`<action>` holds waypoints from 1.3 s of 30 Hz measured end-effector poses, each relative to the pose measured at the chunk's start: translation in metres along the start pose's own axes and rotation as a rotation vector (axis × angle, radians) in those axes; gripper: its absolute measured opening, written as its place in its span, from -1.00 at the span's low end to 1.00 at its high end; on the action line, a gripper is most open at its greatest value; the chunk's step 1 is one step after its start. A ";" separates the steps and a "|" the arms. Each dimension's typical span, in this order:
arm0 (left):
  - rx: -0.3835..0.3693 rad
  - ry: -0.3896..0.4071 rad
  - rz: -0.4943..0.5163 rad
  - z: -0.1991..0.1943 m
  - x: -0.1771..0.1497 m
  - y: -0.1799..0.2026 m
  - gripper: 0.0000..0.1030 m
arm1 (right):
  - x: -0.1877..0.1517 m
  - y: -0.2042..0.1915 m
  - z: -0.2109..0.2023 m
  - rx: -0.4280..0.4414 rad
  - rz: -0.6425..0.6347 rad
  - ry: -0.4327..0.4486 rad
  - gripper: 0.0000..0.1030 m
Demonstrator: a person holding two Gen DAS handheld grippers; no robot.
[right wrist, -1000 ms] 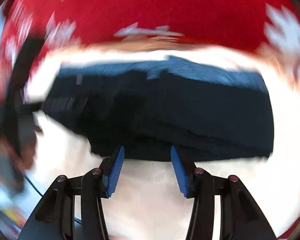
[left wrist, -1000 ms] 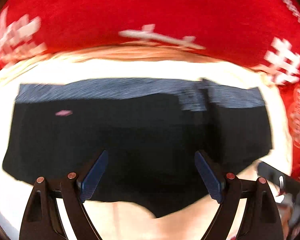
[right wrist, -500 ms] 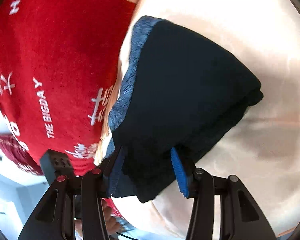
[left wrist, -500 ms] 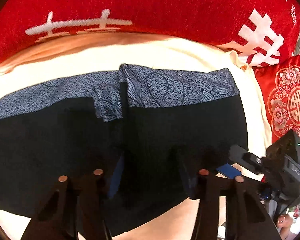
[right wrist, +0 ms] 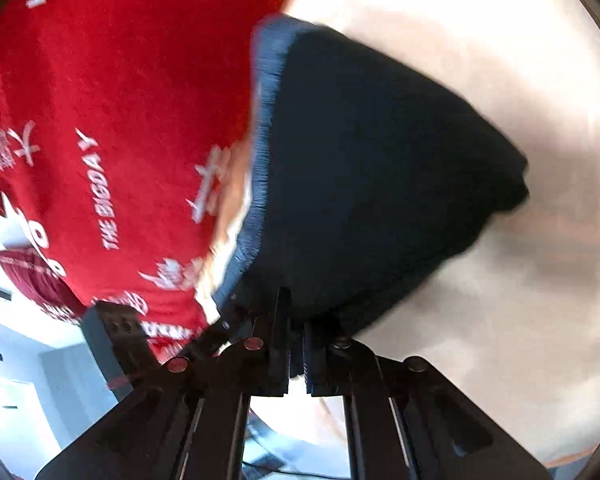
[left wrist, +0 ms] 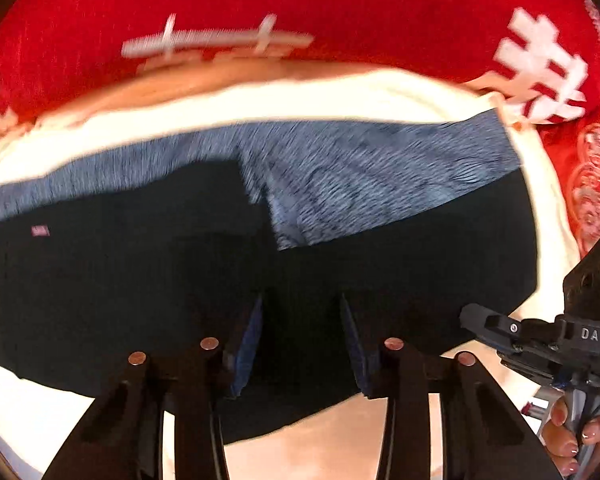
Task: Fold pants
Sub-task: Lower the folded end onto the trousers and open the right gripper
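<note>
The pants (left wrist: pixel 140 280) lie across the middle of the left wrist frame on a cream sheet (left wrist: pixel 340 92), dark fabric with a blue-grey patterned waistband (left wrist: pixel 380 172) along the upper edge. A red cloth (left wrist: pixel 300 8) with white characters fills the top of that frame. One side of the pants looks already turned over the other: the waistband overlaps itself just right of centre, so a first fold seems done, though motion blur softens the edges.

The left gripper (left wrist: pixel 300 344) points down at the lower middle of the pants, its jaws closing with dark fabric between the pads (left wrist: pixel 248 344); whether they already bite I cannot tell.

In the right wrist frame the pants (right wrist: pixel 380 168) fill the centre as a thick, layered bundle on the sheet (right wrist: pixel 500 320). The right gripper (right wrist: pixel 298 344) has its jaws pressed together at the near corner of the bundle, apparently pinching its edge.

What is left, by my reckoning, is at least one more fold to bring the bundle to a compact stack, then smoothing and letting go.
</note>
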State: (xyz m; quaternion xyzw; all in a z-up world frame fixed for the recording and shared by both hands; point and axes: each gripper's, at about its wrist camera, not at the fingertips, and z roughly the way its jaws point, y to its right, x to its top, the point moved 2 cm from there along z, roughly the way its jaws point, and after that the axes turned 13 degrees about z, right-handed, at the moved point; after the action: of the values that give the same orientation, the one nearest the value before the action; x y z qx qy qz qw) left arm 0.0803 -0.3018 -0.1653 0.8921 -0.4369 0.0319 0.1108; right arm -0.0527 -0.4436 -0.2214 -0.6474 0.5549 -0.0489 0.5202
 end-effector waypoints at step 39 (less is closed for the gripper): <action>0.182 0.035 0.089 0.018 0.058 0.049 0.23 | 0.136 -0.086 0.008 -0.494 -0.543 0.126 -0.05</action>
State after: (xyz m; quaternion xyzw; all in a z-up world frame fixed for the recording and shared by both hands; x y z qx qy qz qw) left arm 0.0768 -0.3796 -0.1654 0.8774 -0.4694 0.0920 0.0353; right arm 0.0618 -0.5566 -0.2326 -0.8728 0.3889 -0.0894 0.2810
